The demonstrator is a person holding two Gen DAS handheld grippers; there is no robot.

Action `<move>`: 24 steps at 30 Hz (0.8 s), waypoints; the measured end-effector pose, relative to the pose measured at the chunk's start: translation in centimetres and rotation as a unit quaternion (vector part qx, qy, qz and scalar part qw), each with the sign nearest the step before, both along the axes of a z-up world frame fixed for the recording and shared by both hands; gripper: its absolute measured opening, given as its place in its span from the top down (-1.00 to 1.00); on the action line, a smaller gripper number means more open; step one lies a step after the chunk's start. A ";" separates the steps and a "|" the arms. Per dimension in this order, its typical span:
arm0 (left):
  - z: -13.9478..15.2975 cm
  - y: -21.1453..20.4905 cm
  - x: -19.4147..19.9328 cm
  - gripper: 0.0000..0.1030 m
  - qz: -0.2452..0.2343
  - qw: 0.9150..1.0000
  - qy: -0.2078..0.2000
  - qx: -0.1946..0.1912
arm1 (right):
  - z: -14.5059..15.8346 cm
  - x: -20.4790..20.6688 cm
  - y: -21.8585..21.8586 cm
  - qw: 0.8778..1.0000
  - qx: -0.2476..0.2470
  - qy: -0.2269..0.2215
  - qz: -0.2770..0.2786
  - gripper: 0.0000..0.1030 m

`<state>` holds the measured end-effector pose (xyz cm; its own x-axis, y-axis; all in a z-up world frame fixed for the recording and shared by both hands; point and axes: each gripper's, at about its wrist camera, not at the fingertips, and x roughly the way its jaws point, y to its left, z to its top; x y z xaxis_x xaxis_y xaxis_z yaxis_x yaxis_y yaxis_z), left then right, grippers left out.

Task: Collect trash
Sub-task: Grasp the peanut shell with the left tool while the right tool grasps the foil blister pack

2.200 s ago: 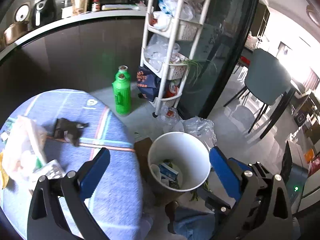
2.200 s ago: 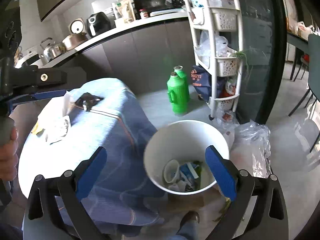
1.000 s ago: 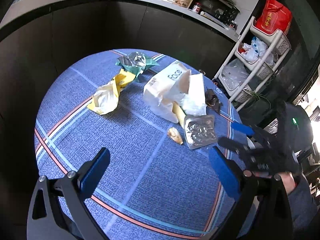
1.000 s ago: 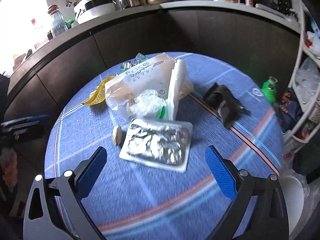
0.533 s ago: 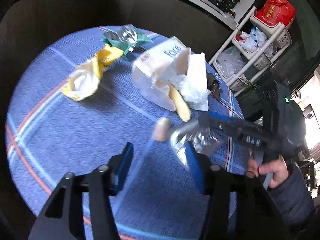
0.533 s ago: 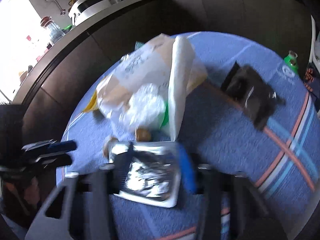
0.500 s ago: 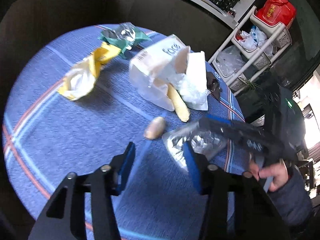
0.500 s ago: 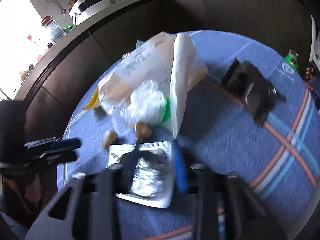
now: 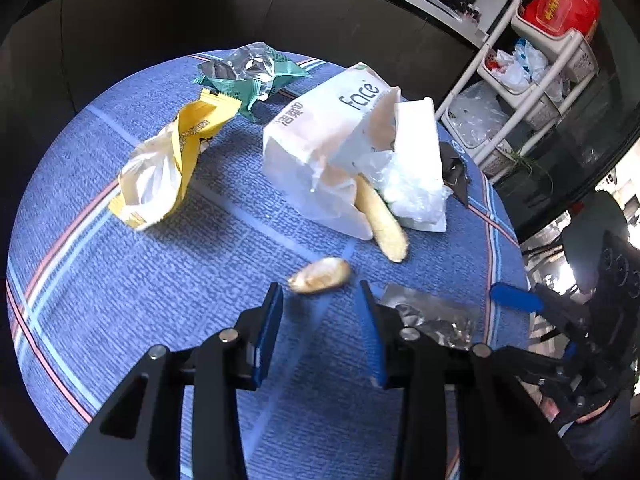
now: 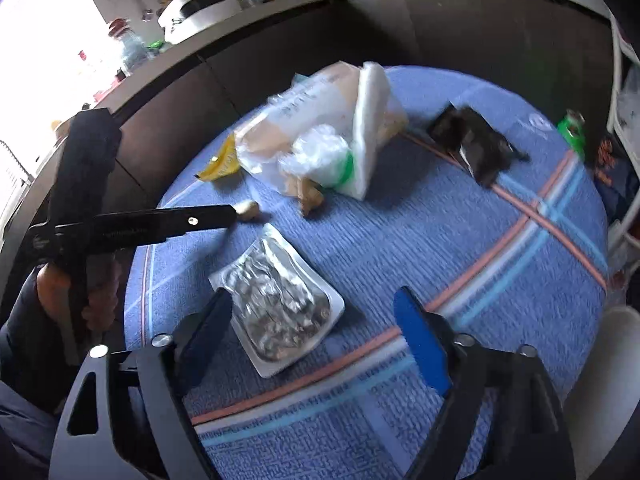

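A small tan food scrap point(image 9: 320, 276) lies on the blue tablecloth point(image 9: 120, 300), right at the tips of my left gripper point(image 9: 320, 304). Its jaws are closing, half narrowed, and the pads do not touch the scrap. A crinkled silver foil pack point(image 10: 280, 304) lies flat between the fingers of my right gripper point(image 10: 314, 300), closer to the left finger. Those jaws are opening wide and nothing presses on the pack. My left gripper point(image 10: 208, 216) also reaches in from the left in the right wrist view. A blue finger of my right gripper point(image 9: 516, 300) shows beside the foil pack point(image 9: 432, 316).
Further back lie a white paper bag point(image 9: 320, 140) with a pale yellow cob point(image 9: 380, 216), a yellow wrapper point(image 9: 176, 160), a green wrapper point(image 9: 248, 76) and a black wrapper point(image 10: 476, 148). A white bin point(image 10: 608, 380) stands off the table's right edge, near a white rack point(image 9: 520, 80).
My left gripper narrowed from wide and came down close to the tan scrap. My right gripper, squeezed around the foil pack half a second ago, has spread wide, and the pack lies loose.
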<state>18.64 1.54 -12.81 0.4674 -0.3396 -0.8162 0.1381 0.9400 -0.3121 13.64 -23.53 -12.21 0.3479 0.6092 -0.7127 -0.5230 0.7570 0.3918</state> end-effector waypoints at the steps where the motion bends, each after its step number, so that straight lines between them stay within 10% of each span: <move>1: 0.1 0.1 0.2 0.21 -0.004 1.000 -0.002 0.001 | 0.1 0.2 0.4 1.000 -0.005 -0.007 0.010 -0.58; 14: -0.9 -0.3 1.0 0.32 -0.114 0.993 0.006 -0.016 | -0.5 -2.2 4.7 0.992 -0.065 -0.013 0.108 -0.59; 24: -0.7 -1.7 2.2 0.28 -0.106 0.994 -0.006 0.020 | -0.6 -2.7 7.1 0.989 -0.121 -0.049 0.071 -0.39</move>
